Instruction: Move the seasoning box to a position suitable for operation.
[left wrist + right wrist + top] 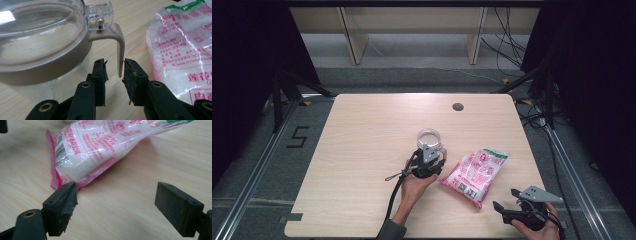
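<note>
Beige plastic, the jar's thin curved handle (120, 50) hung between our left fingers (100, 72), nearly closed; our right fingers (62, 202) gaped beside the crinkly sugar bag (100, 147).

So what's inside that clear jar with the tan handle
Through the clear lid of the jar, nothing distinct shows inside, only glare and reflections; the tan collar hides the part below it. The left tongs straddle the handle, not closed on it.
</note>
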`<state>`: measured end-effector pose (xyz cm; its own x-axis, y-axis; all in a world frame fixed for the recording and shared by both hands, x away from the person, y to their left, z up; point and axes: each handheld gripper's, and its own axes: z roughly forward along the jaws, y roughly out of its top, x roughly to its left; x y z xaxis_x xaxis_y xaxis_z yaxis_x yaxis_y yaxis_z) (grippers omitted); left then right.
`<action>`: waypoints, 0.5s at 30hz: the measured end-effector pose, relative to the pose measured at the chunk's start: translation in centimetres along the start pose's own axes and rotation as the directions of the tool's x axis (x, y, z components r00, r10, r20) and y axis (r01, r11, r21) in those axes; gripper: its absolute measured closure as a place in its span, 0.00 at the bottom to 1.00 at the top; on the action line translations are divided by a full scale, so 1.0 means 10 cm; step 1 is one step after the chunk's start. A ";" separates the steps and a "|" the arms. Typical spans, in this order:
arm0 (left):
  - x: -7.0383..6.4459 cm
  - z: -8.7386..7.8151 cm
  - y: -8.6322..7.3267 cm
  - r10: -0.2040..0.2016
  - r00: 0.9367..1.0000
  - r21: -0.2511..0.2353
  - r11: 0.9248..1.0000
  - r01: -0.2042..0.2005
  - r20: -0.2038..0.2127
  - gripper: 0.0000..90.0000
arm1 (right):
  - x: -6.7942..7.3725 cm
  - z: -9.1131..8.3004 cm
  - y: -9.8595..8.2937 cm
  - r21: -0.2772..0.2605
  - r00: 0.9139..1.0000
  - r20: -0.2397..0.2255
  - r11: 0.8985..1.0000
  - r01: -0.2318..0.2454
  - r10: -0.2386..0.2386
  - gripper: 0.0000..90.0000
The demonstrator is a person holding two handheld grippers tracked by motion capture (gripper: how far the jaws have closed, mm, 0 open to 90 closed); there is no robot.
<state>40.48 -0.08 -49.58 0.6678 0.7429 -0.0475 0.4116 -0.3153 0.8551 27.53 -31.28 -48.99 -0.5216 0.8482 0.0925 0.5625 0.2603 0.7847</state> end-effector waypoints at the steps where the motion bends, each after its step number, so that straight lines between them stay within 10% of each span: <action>1: 0.00 0.01 0.02 0.009 1.000 0.006 1.000 -0.009 0.004 0.79 | 0.00 0.00 0.00 0.001 1.000 0.004 1.000 0.002 -0.002 0.21; 15: -0.07 0.26 0.11 0.015 0.999 0.001 1.000 -0.015 -0.035 0.93 | -0.02 0.01 0.00 -0.003 1.000 0.007 1.000 0.025 -0.025 0.21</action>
<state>42.07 -2.45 -49.91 0.6519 0.7581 -0.0164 0.4016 -0.3269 0.8554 27.64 -31.41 -49.08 -0.5311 0.8445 0.0690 0.5472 0.2797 0.7889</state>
